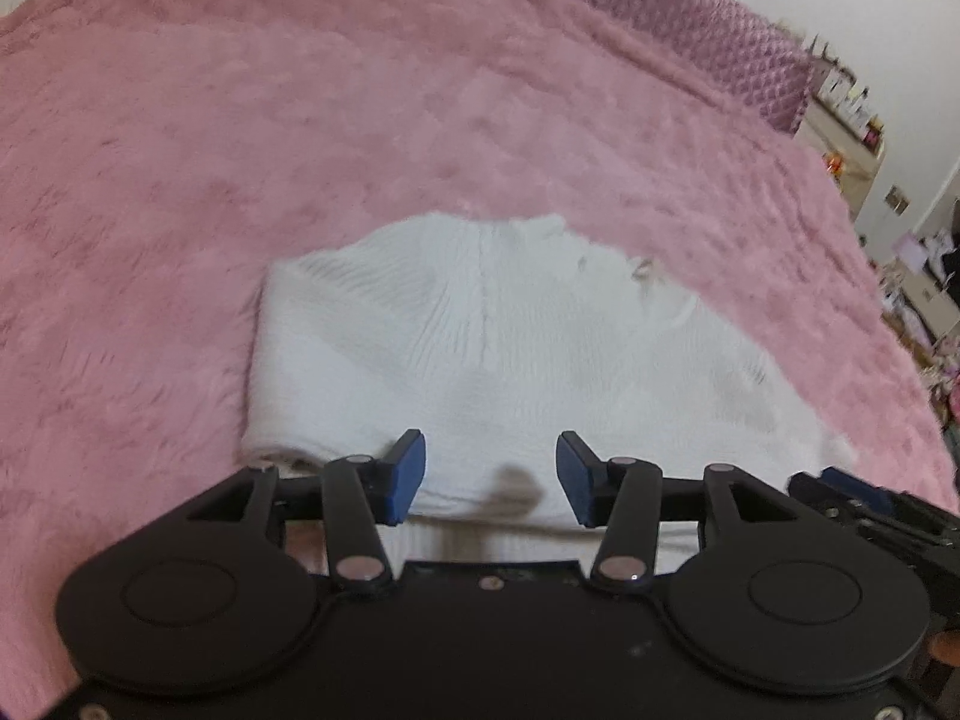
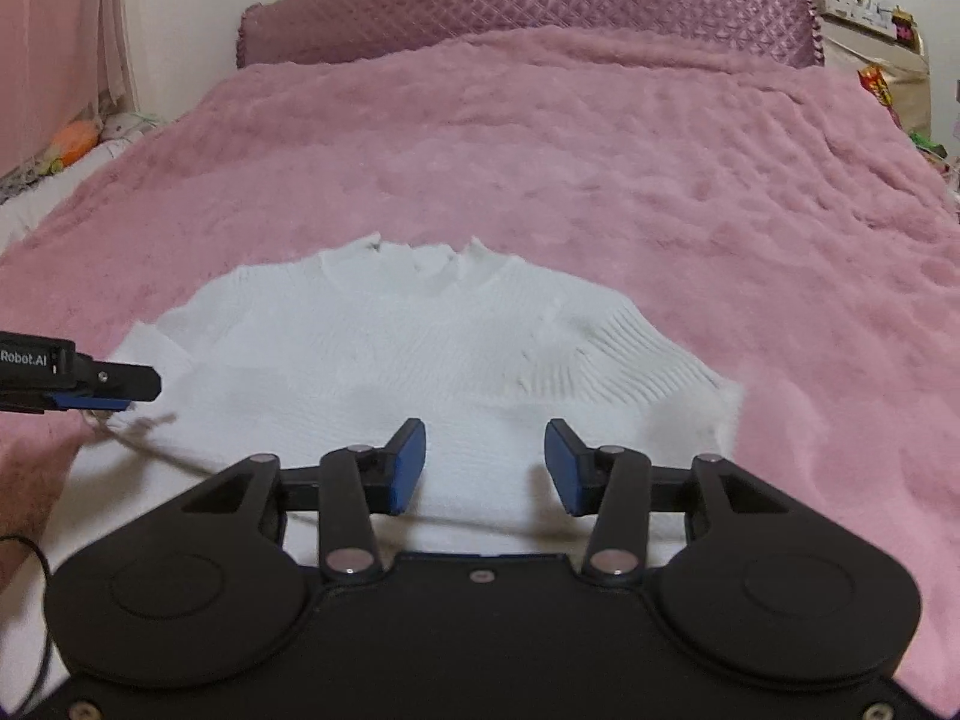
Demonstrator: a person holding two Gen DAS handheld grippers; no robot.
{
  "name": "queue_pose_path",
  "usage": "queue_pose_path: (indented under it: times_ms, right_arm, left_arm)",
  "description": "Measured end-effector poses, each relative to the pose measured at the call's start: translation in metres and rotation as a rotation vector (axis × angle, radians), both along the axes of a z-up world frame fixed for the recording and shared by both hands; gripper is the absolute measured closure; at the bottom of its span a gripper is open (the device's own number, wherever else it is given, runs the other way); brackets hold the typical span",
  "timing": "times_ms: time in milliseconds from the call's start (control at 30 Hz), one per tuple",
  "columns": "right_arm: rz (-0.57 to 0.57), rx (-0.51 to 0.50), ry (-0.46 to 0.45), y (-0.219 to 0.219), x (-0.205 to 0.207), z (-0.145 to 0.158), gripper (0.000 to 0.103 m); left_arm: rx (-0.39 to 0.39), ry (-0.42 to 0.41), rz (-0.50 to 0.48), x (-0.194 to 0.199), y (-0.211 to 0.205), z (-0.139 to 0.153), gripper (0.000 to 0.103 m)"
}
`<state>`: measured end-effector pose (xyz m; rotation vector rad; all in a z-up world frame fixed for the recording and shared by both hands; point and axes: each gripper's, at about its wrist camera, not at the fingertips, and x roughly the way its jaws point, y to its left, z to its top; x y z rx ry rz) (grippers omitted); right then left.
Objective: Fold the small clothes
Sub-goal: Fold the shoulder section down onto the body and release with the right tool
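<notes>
A small white ribbed knit top (image 1: 480,348) lies flat on the pink fluffy blanket (image 1: 240,150); it also shows in the right wrist view (image 2: 420,354), collar at the far side. My left gripper (image 1: 491,477) is open and empty, just above the garment's near edge. My right gripper (image 2: 485,467) is open and empty, over the near hem. The left gripper's tip (image 2: 114,387) shows at the garment's left edge in the right wrist view. The right gripper's body (image 1: 870,510) shows at the right edge in the left wrist view.
A quilted purple headboard (image 2: 528,6) stands at the far end of the bed. Cluttered shelves (image 2: 882,30) stand to the right of the bed. A pink curtain (image 2: 54,48) and soft toys (image 2: 78,138) are at the left. A black cable (image 2: 36,564) hangs at lower left.
</notes>
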<state>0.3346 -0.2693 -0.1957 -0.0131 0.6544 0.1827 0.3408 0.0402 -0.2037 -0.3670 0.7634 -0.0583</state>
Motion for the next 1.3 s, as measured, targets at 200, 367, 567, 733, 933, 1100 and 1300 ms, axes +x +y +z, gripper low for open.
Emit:
queue_pose_path:
  times_ms: [200, 367, 567, 733, 933, 1100, 1300]
  right_arm:
    - [-0.017, -0.006, 0.036, -0.006, -0.003, -0.015, 0.058]
    - [-0.001, 0.063, 0.011, -0.013, -0.026, 0.015, 0.056]
    - [0.080, 0.114, 0.038, -0.034, -0.111, 0.055, 0.049]
    - [0.138, 0.071, 0.126, -0.037, -0.186, 0.059, 0.041]
    - [0.187, 0.086, 0.302, -0.033, -0.247, 0.042, 0.039]
    - [0.165, 0.176, 0.389, -0.041, -0.266, 0.023, 0.036]
    - [0.125, 0.259, 0.444, -0.049, -0.269, 0.014, 0.036]
  left_arm:
    - [0.026, 0.020, -0.013, 0.002, -0.002, -0.010, 0.052]
    - [-0.030, 0.023, -0.028, -0.020, 0.010, 0.023, 0.052]
    - [-0.049, 0.069, -0.111, -0.102, 0.038, 0.057, 0.052]
    - [-0.015, 0.149, -0.133, -0.178, 0.052, 0.062, 0.052]
    - [0.080, 0.280, -0.194, -0.248, 0.038, 0.047, 0.050]
    - [0.079, 0.328, -0.242, -0.274, 0.032, 0.031, 0.049]
    - [0.005, 0.468, -0.283, -0.278, 0.035, 0.008, 0.049]
